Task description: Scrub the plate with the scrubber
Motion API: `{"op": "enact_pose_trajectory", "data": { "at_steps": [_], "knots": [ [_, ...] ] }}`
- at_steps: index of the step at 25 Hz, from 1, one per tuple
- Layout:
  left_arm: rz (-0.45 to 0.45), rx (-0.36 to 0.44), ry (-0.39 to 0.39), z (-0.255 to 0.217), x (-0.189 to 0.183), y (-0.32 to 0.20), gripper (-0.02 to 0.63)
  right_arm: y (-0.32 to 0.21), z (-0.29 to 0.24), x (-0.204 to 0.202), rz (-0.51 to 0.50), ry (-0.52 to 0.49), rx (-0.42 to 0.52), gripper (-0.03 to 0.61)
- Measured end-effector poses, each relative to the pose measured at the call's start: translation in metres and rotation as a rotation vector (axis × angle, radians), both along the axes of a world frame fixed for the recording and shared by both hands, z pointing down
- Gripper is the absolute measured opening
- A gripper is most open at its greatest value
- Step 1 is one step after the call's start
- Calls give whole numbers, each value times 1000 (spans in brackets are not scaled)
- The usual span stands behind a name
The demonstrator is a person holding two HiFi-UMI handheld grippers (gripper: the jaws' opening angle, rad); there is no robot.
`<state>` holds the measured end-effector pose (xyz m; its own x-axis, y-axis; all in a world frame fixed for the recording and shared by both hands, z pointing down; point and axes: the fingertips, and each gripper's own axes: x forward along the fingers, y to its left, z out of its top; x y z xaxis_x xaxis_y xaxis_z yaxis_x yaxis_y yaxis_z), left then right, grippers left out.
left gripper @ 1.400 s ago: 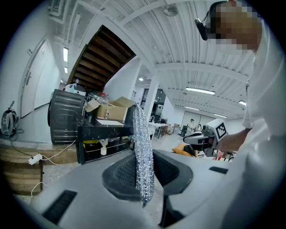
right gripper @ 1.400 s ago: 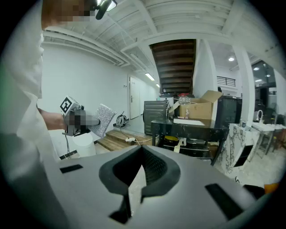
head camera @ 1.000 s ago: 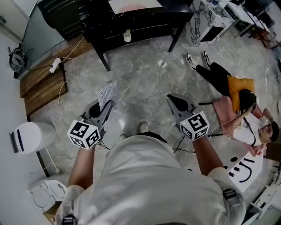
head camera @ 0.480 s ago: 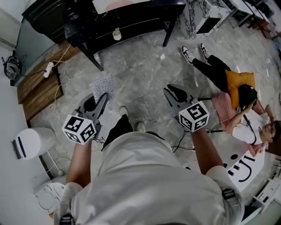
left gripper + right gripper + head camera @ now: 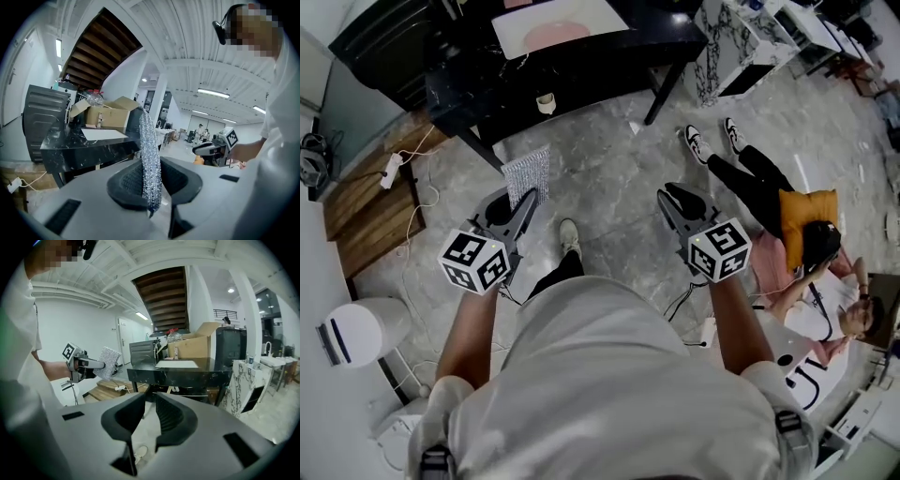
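**Person standing before a black counter, scrubber gripped**

Setting: a grey marbled floor (image 5: 609,169) is seen from above, with a black counter (image 5: 581,70) ahead of the person.

1. Plate (image 5: 555,34): pinkish and round. It is laid on a white sheet (image 5: 508,39) on the counter, well apart from both grippers.
2. Scrubber (image 5: 528,175): silver mesh. It is held upright in the left gripper (image 5: 517,204), whose fingers (image 5: 123,180) are pinched on its lower part.
3. Right gripper (image 5: 680,202): held over the floor. Its fingers (image 5: 171,414) are parted by a narrow gap, and nothing is held between them.
4. Cardboard box (image 5: 199,345): seen beyond the white sheet.
5. Seated person (image 5: 787,234): placed on the floor to the right.
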<state>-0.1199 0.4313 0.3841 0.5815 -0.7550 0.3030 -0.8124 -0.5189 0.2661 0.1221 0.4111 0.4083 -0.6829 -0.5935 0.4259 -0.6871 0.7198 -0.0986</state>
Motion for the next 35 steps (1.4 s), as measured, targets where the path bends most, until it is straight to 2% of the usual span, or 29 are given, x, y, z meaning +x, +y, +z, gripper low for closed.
{"op": "enact_pose_trajectory", "data": {
  "at_steps": [9,18,23,27,35],
  "knots": [
    [31,20,11,-10,-46,-141,69,-159,-14,-59,2,16,-12,55],
    [-21,-20,29,6,-65,-221,69,-277,-15,-84,5,-31,-55,55],
    [-89,-31,14,11,-60,-271,69,-350,-5,-86,-36,-59,-87,55],
    [-139,-27,-24,4,-48,-321,69,-415,0,-88,-110,-66,-115,55],
    [-226,-33,-89,-3,-22,-414,69,-531,19,-94,-216,-56,-232,55]
  ]
}}
